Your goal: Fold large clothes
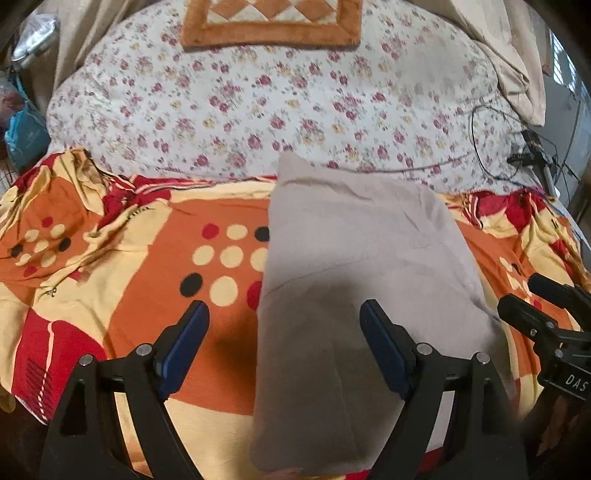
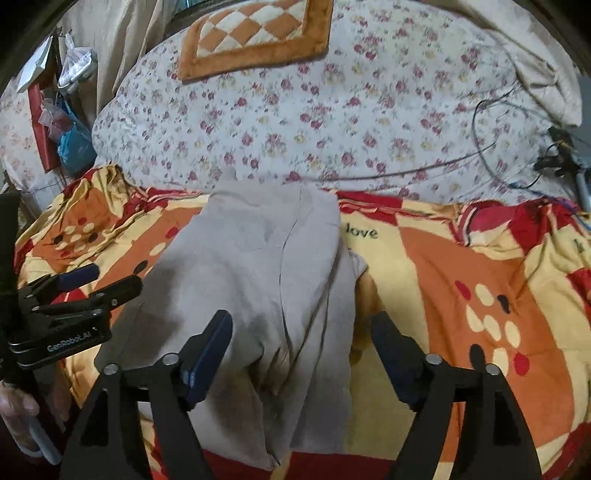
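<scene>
Lying folded, soft grey garment [image 1: 369, 277] under both tongs [image 1: 284, 325] [image 2: 301, 339], spread apart, empty.

A: How many garments are on the bed?
B: One grey garment [image 1: 354, 280], folded into a long strip near the bed's front edge.
A: And covers?
B: Two. One orange, red and cream bedspread [image 1: 155, 266] along the front edge, and one floral quilt [image 1: 258, 110] behind it.
A: Cushions?
B: One checked cushion [image 1: 271, 22] with an orange border, at the far edge.
A: Claws?
B: Two: the left claw [image 1: 284, 317] and the right claw [image 2: 301, 328], each with two fingers, so four in all.
A: Any cables?
B: A tangle of black cables [image 1: 517, 147] at the bed's right edge; I can't count the strands.
</scene>
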